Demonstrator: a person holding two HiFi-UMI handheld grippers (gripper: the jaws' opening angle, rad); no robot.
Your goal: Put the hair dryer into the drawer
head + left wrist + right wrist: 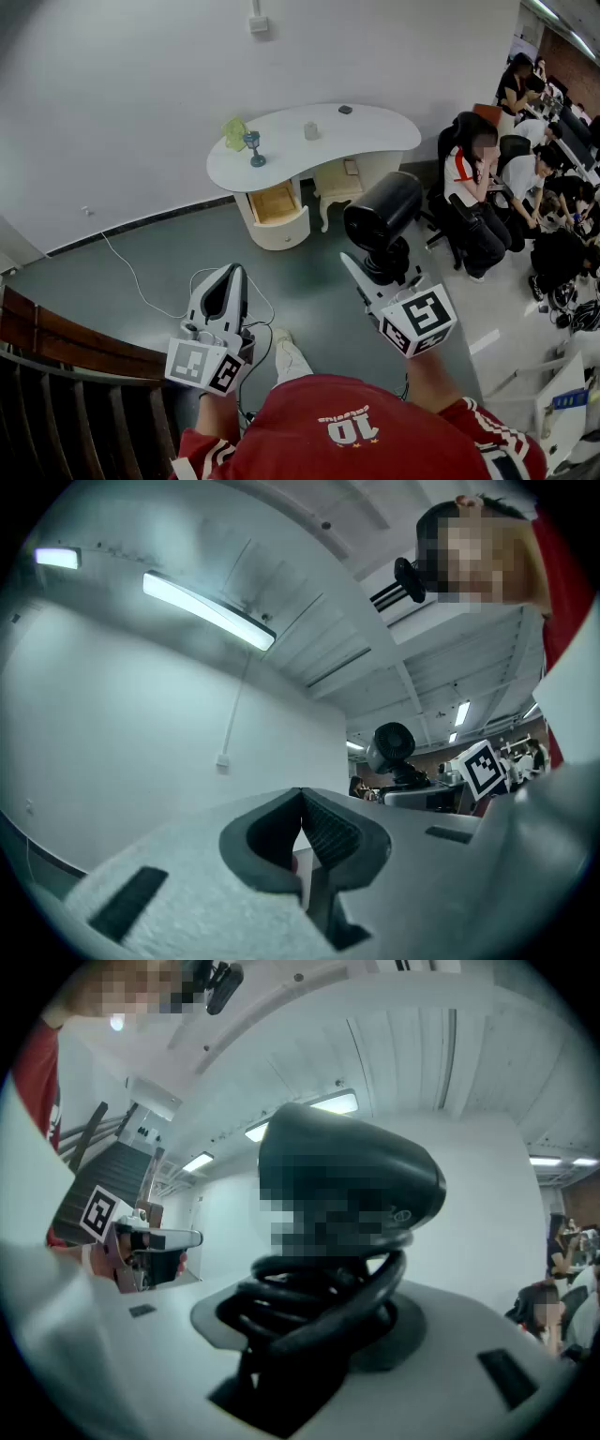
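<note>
Currently the right gripper (382,274) is clamped on the hair dryer (380,218). Its jaws stand fairly wide because they pinch the handle together with the coiled cord (319,1302) wound around it. The black barrel rises above the jaws and points ahead. Gripping over the bundled cord looks sensible, since no loose loop hangs down to snag on a drawer edge. The left gripper (302,829) has its 2 pads pressed together with nothing between them. It is held low at the person's left, apparently kept free for the drawer front.

The dryer is in the air in front of the person, well apart from the white desk (375,127) against the far wall. The drawer (275,203) in the desk's rounded pedestal is already pulled out, and its wooden inside appears bare. No opening step seems needed, only the approach and the drop.

The grey floor (309,272) between person and desk lies open, apart from a thin white cable (131,272) trailing at the left. A small stool (337,183) stands just beside the drawer on its right, so the barrel should come in from the front or left. Seated people (487,187) crowd the right side, and a stair railing (66,347) closes the near left.
</note>
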